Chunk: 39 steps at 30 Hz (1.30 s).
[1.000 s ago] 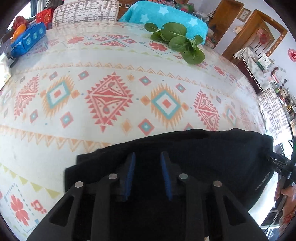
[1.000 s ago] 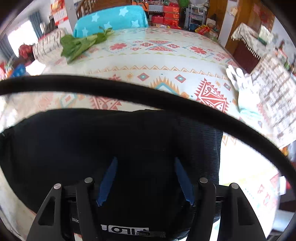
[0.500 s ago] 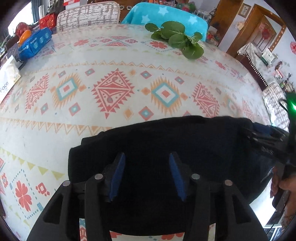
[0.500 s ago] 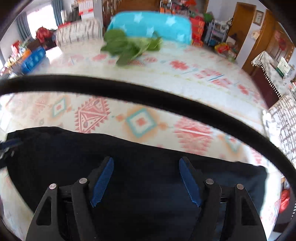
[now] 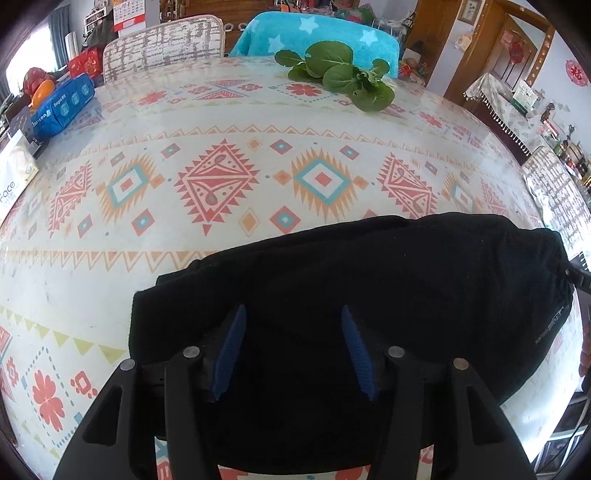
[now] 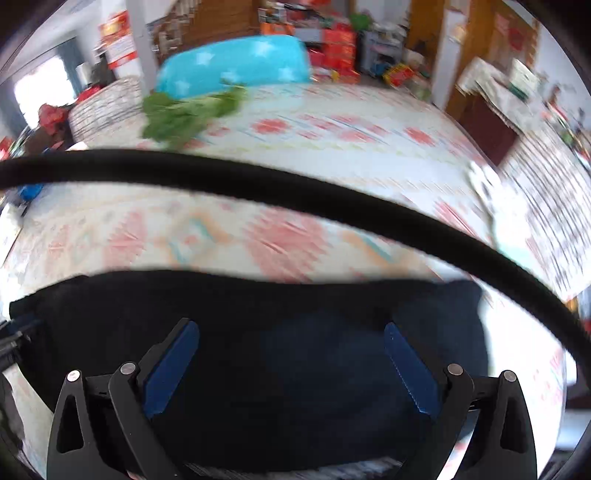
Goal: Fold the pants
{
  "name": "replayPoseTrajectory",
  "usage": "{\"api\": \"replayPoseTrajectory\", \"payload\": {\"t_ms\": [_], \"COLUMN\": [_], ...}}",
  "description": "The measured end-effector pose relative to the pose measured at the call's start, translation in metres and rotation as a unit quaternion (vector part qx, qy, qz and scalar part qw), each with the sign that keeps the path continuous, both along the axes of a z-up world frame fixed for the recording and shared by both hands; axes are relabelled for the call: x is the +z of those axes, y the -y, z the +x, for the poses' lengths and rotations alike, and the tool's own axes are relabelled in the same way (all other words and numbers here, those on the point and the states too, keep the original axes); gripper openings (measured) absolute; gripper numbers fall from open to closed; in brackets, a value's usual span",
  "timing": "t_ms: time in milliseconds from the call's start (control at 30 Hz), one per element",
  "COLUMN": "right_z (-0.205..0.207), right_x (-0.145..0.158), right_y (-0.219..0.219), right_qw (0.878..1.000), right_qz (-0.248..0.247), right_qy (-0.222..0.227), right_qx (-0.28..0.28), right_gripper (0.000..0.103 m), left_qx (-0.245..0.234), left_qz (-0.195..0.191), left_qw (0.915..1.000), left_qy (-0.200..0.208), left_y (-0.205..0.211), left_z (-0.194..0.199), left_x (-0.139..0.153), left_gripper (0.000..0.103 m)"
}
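So the black pants were lying folded into a thick bundle on the near edge of the table, the one with the orange, red and teal diamond-pattern cloth. Both my grippers were pointed down at them from above.

My left gripper had its blue pads parted about halfway, and the jaws had just been opening. Pants fabric sat under and between the fingers, but the pads weren't pressing on it, so nothing was held there. In that view the bundle ran off to the right, with a small pale logo near its right end.

My right gripper was spread wide, and its jaws had also just been opening. Same deal: black cloth below and between the pads, no pinch on it. That view was pretty smeared, so I couldn't make out fine detail. A black cable curved across the picture in front of the lens.

Further back on the table lay a bunch of leafy greens, well apart from the pants, and a blue pack at the far left. A turquoise star-print cover hung on a chair behind.
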State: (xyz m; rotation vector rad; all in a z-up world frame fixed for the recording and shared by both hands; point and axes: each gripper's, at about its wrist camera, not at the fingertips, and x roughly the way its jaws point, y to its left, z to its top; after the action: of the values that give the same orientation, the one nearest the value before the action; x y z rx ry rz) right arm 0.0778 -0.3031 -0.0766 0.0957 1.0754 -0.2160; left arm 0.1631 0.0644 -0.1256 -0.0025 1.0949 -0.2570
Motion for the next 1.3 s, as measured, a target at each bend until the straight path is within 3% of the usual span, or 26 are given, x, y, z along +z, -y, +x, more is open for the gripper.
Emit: {"api": "replayPoseTrajectory", "payload": {"t_ms": [167,233,333,367,500,600,667,833,900,1067,1167,1300], "right_z": [-0.072,-0.101,-0.109,-0.109,-0.091,-0.078,-0.068,-0.073,-0.075,-0.075,-0.066,-0.037], "right_x": [-0.012,0.005,0.030,0.035,0.036,0.019,0.004,-0.014,-0.009,0.018,0.036,0.044], "right_y": [0.094,0.111,0.079,0.069,0.025,-0.001,0.001,0.040,0.040,0.022,-0.001,-0.046], "right_qw": [0.990,0.987,0.993,0.994,0.997,0.997,0.998,0.998,0.998,0.998,0.993,0.980], "right_qz": [0.011,0.049,-0.032,-0.033,0.021,0.049,0.050,0.062,0.069,0.032,0.036,0.034], "right_qy": [-0.030,0.009,0.035,0.042,0.067,0.052,0.031,0.001,0.000,0.017,0.027,0.029], "right_qx": [-0.138,-0.153,-0.107,-0.091,-0.020,0.028,0.029,0.001,0.005,0.041,0.106,0.194], "right_gripper": [0.101,0.101,0.101,0.101,0.101,0.101,0.101,0.099,0.099,0.100,0.100,0.100], "left_qx": [-0.001,-0.001,0.026,0.038,0.042,0.030,0.037,0.050,0.067,0.109,0.141,0.179], "left_qz": [0.009,0.011,-0.007,-0.007,-0.032,-0.004,0.003,0.014,0.015,-0.001,0.035,0.007], "left_qw": [0.9999,0.9999,0.9996,0.9991,0.9983,0.9996,0.9989,0.9985,0.9976,0.9940,0.9894,0.9838], "left_qy": [0.007,0.005,0.009,0.015,0.024,0.001,-0.028,-0.013,-0.008,-0.003,0.009,-0.005], "left_y": [0.003,0.003,-0.004,-0.005,-0.002,0.011,0.011,0.004,-0.007,-0.037,-0.049,-0.072], "left_z": [-0.002,-0.002,-0.006,-0.010,-0.027,-0.033,-0.033,-0.038,-0.044,-0.070,-0.086,-0.098], "left_x": [-0.001,0.000,0.013,0.019,0.032,0.017,-0.001,0.001,0.006,0.023,0.032,0.031], "left_gripper": [0.053,0.053,0.053,0.053,0.053,0.053,0.052,0.053,0.053,0.054,0.055,0.055]}}
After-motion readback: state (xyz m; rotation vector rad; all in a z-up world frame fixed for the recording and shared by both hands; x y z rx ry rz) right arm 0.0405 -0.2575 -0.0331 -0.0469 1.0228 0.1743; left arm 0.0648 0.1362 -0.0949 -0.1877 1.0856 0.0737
